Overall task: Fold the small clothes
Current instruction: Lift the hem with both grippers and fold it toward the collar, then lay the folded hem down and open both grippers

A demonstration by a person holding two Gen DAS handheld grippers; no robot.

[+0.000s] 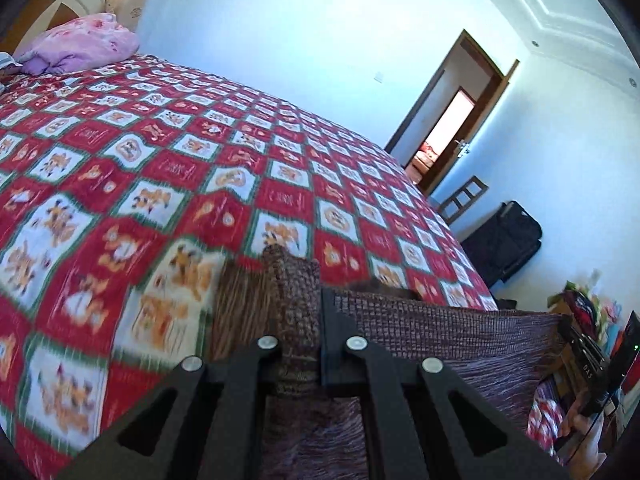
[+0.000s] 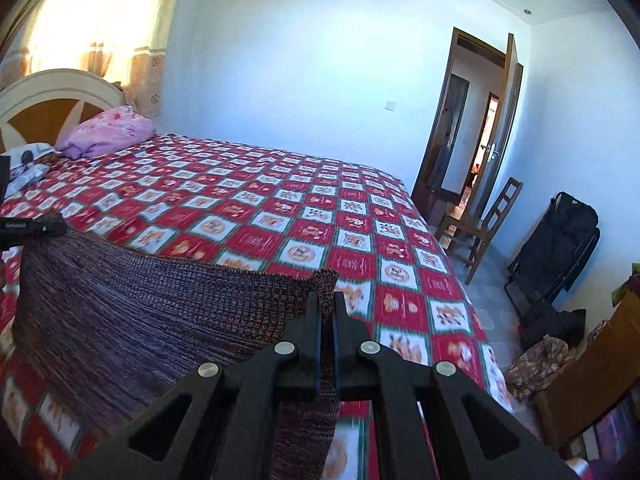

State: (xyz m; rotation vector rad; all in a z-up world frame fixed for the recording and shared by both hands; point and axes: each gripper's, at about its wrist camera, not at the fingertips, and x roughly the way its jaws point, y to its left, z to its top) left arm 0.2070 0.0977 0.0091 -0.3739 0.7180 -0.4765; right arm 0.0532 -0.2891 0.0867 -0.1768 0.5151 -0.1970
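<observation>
Left gripper (image 1: 316, 320): jaws clamped on a corner of the knit garment (image 1: 440, 328). Right gripper (image 2: 327, 320): jaws likewise clamped on another corner of the same garment (image 2: 140, 300); a tuft of knit pokes out past the tips.

Garment position: top edge stretched taut between the two grippers, held above the bed (image 2: 280, 200). In the right wrist view the lower part drapes down toward the bedspread; whether it touches cannot be told.

Progress, judged: garment picked up and spread by one edge. No crease or doubled layer visible, so no fold seems made yet. Remaining: lay it flat or bring the held edge over to the opposite edge, then further folds, then release.

No other small clothes visible on the bed near the grippers; pillow (image 1: 80, 44) sits at the headboard end.
</observation>
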